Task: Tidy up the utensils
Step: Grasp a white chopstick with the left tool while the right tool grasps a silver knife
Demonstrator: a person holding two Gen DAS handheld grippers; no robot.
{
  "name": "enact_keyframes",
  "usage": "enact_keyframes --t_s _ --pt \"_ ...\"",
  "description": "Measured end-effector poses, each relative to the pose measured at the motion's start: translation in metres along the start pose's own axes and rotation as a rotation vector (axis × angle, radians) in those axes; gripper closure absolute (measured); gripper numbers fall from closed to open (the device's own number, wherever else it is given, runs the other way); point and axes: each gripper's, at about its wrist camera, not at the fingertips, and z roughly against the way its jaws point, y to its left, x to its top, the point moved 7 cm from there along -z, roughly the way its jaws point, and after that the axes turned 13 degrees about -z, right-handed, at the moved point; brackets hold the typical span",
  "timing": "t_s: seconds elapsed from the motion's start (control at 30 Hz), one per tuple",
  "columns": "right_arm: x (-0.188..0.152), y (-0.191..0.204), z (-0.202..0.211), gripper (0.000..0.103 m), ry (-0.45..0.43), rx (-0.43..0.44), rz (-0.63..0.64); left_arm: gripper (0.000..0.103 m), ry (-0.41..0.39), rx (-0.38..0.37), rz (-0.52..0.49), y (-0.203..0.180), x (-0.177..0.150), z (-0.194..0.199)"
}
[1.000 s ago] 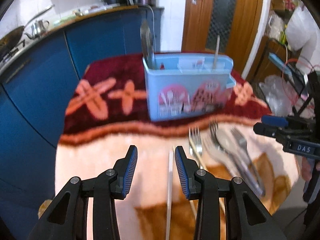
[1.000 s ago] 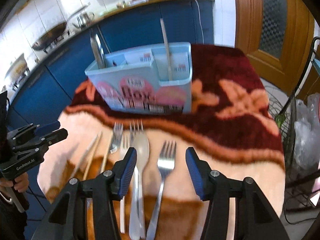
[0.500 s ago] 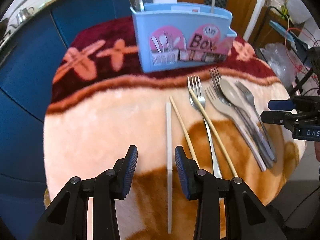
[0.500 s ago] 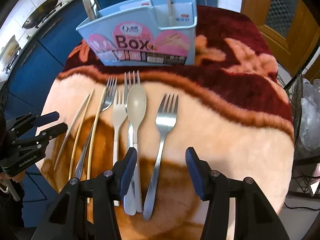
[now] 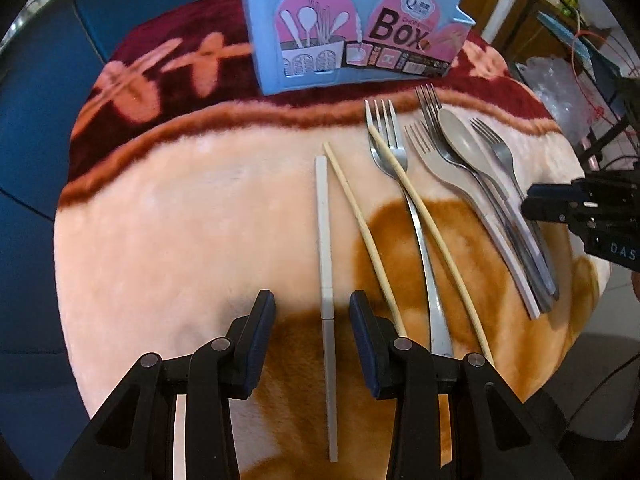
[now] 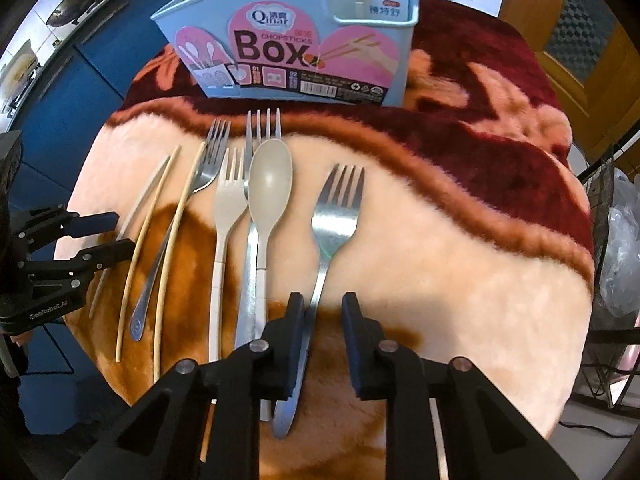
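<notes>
My left claw (image 5: 312, 312) hangs over the fuzzy blanket (image 5: 180, 220), jaws apart astride a pale square chopstick (image 5: 325, 240), not touching. My right claw (image 6: 322, 312) is closing around the shiny steel fork (image 6: 336, 216); its thin handle sits against the left pad.

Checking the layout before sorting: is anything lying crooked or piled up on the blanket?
Yes. One bamboo chopstick lies across a metal fork instead of beside it, and the beige spoon overlaps another metal fork. Nothing looks spilled or damaged.
</notes>
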Motion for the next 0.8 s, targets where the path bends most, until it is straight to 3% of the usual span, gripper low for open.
enact_keyframes --t_s 0.13,0.27,0.47,0.8 --pt "0.005 0.003 -0.005 0.081 0.013 0.006 0.005 0.064 0.02 0.018 -0.026 -0.002 0.0 0.0" --pt "0.009 0.006 -0.009 0.081 0.024 0.008 0.008 0.081 0.009 0.01 -0.035 -0.005 0.006 -0.001" --pt "0.008 0.008 -0.009 0.086 -0.003 0.019 0.005 0.096 -0.014 -0.026 -0.01 -0.007 0.011 -0.002" --pt "-0.002 -0.006 0.007 0.097 -0.146 0.1 -0.087 0.097 -0.18 -0.069 0.059 -0.003 0.007 0.017"
